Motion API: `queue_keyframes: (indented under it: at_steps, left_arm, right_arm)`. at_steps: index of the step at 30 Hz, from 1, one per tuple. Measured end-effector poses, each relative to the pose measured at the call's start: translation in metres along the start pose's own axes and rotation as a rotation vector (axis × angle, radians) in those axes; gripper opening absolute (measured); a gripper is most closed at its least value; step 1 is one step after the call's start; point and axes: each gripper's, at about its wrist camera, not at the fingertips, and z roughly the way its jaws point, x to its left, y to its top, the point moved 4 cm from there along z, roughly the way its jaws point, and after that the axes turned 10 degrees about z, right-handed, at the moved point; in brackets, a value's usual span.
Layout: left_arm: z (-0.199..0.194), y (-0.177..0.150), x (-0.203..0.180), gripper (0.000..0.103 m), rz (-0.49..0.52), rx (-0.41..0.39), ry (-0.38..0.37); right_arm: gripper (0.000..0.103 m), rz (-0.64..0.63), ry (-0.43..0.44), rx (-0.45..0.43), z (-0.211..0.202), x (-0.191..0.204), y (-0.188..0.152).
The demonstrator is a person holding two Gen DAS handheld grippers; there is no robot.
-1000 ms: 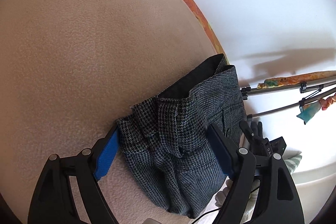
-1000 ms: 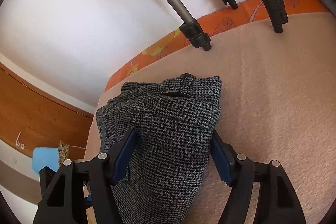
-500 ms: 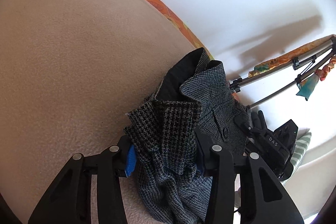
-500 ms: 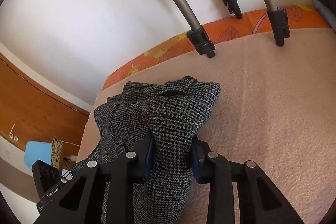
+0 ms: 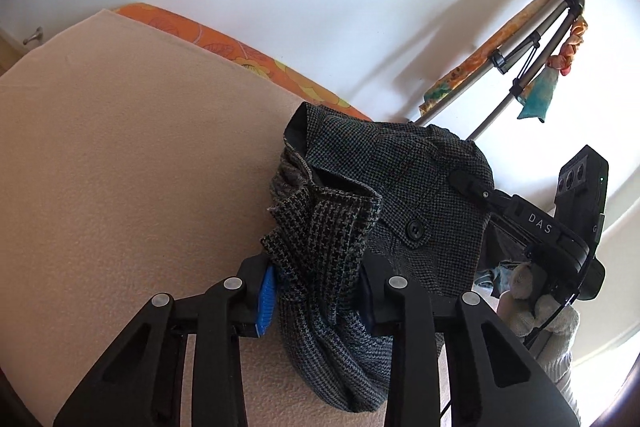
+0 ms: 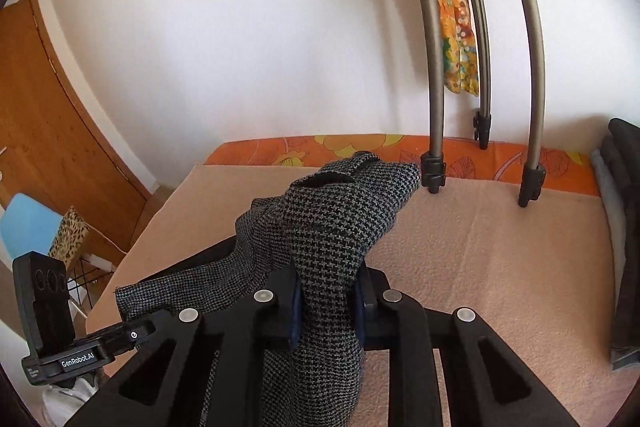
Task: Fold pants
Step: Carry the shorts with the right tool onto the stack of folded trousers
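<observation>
The pants [image 5: 420,195] are dark grey houndstooth with a buttoned pocket, bunched and lifted above the beige blanket [image 5: 120,155]. My left gripper [image 5: 316,291] is shut on a bunched fold of the pants. My right gripper [image 6: 326,301] is shut on another fold of the pants [image 6: 340,223], whose waistband end stands up in front of it. The right gripper also shows at the right of the left wrist view [image 5: 532,227], gripping the far side of the fabric. The left gripper shows at the lower left of the right wrist view [image 6: 60,331].
An orange flowered sheet edge [image 6: 360,147] runs along the white wall. Tripod legs [image 6: 434,67] stand on the blanket's far side, with coloured cloths [image 6: 460,27] hung on them. Dark folded clothes [image 6: 624,227] lie at the right. A wooden door [image 6: 48,131] and a blue chair [image 6: 24,227] stand at the left.
Both grippers have closed on the pants and lifted them off the blanket. The views have tilted up toward the wall.
</observation>
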Motion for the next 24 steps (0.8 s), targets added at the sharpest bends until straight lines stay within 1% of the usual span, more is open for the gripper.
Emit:
queue_keyframes:
  at_steps: [3, 10, 17, 21, 24]
  left_arm:
    - [-0.009, 0.000, -0.015, 0.031, 0.042, -0.007, -0.022]
    - [-0.017, 0.007, -0.061, 0.031, 0.101, -0.027, -0.105]
    - [-0.012, 0.011, -0.123, 0.031, 0.170, -0.025, -0.200]
    - [-0.002, 0.014, -0.162, 0.031, 0.216, -0.022, -0.240]
    - [0.011, 0.019, -0.199, 0.031, 0.268, -0.024, -0.262]
  right_arm:
    - [0.018, -0.024, -0.007, -0.025, -0.022, 0.003, 0.005]
    - [0.018, -0.080, -0.062, -0.088, -0.076, -0.002, 0.017]
    - [0.018, -0.094, -0.132, -0.138, -0.133, -0.028, 0.028]
    - [0.018, -0.092, -0.173, -0.171, -0.167, -0.050, 0.041]
    - [0.018, -0.090, -0.206, -0.201, -0.192, -0.067, 0.053]
